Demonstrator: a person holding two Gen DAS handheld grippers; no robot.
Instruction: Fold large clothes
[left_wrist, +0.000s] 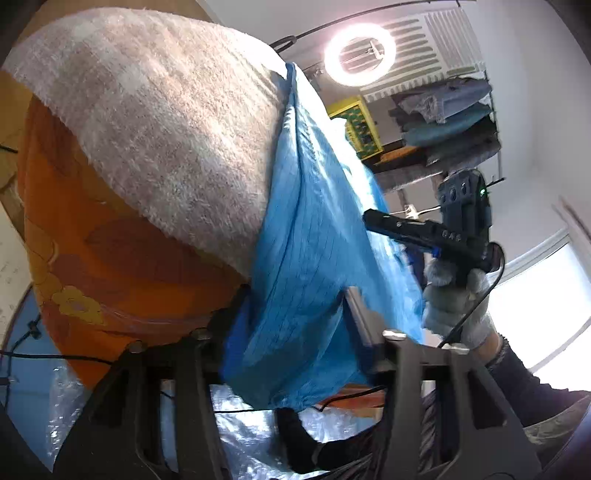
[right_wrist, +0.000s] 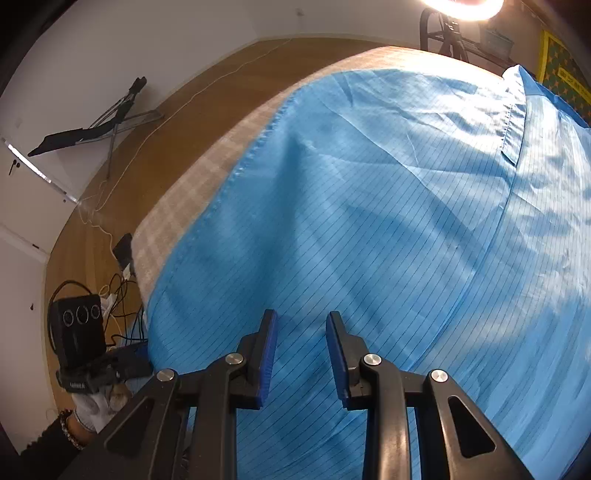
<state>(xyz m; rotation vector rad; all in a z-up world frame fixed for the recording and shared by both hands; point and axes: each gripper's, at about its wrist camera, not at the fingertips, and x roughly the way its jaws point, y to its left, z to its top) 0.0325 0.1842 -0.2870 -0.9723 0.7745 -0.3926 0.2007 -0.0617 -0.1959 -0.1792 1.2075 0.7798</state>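
Blue garment directly beneath right gripper, jaws apart and empty; left gripper clamped on its hanging edge.

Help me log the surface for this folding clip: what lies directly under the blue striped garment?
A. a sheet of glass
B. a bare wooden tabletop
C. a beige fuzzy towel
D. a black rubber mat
C: the beige fuzzy towel shows along the edge of the blue striped garment, running under it.
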